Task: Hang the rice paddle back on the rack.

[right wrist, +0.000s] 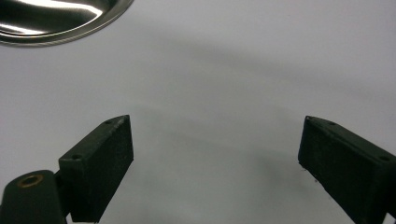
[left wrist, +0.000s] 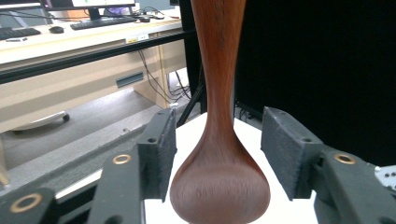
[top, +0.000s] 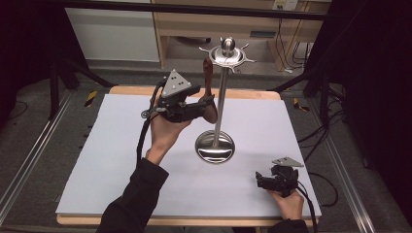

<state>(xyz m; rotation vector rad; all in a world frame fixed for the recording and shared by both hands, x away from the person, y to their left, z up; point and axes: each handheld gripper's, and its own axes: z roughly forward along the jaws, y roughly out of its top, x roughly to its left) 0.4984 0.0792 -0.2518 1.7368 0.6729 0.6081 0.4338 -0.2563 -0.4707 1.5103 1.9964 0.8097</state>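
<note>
- Left gripper (top: 208, 108) sits raised over the table's (top: 121, 145) far middle, just left of the stand (top: 221, 97).
- Its jaws are apart, released: in the left gripper view the wooden spoon (left wrist: 219, 154) hangs between the pads with a gap on each side, neither pad pressing on it.
- Spoon (top: 209, 92) hangs upright, bowl end down, handle running up to a hook on the stand's top ring (top: 228, 56); exact hook contact too small to tell.
- Spoon bowl sits just beside the stand's pole, off the table.
- Stand is upright, round shiny base (top: 214, 146) on the white sheet at mid table.
- Right gripper (top: 265, 182) rests at the near right of the table, held in the right hand (top: 289, 201).
- Its jaws stand wide apart, bare white sheet between them; base rim (right wrist: 56, 23) shows at upper left.
</note>
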